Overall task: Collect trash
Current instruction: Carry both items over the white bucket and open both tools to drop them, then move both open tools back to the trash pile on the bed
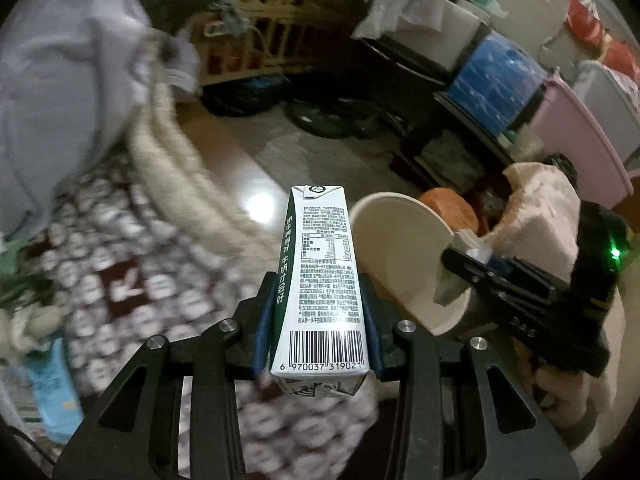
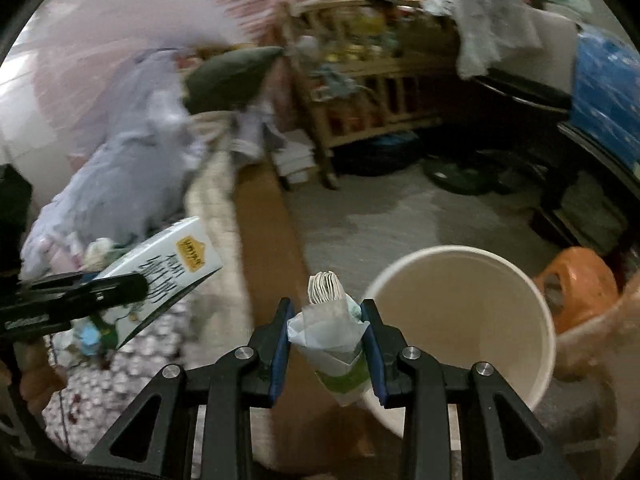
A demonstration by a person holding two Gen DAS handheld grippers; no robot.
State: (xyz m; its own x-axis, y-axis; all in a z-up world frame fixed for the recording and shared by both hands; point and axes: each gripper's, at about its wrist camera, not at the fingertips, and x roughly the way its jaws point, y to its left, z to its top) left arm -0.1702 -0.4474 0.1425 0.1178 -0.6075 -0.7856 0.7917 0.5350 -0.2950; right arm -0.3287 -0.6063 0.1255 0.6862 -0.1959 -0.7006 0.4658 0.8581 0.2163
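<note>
My left gripper [image 1: 318, 312] is shut on a white and green milk carton [image 1: 320, 280], held lengthwise between its blue pads, barcode toward the camera. The same carton [image 2: 160, 276] shows tilted at the left of the right wrist view. My right gripper [image 2: 328, 340] is shut on a crumpled paper packet [image 2: 332, 332] with folded white paper sticking out. A round white bin [image 2: 464, 324] stands open just right of the right gripper. In the left wrist view the bin [image 1: 400, 256] lies right of the carton, with the right gripper [image 1: 460, 276] over its rim.
A bed with a patterned cover [image 1: 120, 264] and grey bedding [image 1: 68, 92] fills the left. An orange stool [image 2: 576, 280] stands beyond the bin. A wooden crib [image 2: 360, 92], a blue box [image 1: 496, 76] and a pink tub [image 1: 580, 136] line the far side of the floor [image 2: 380, 216].
</note>
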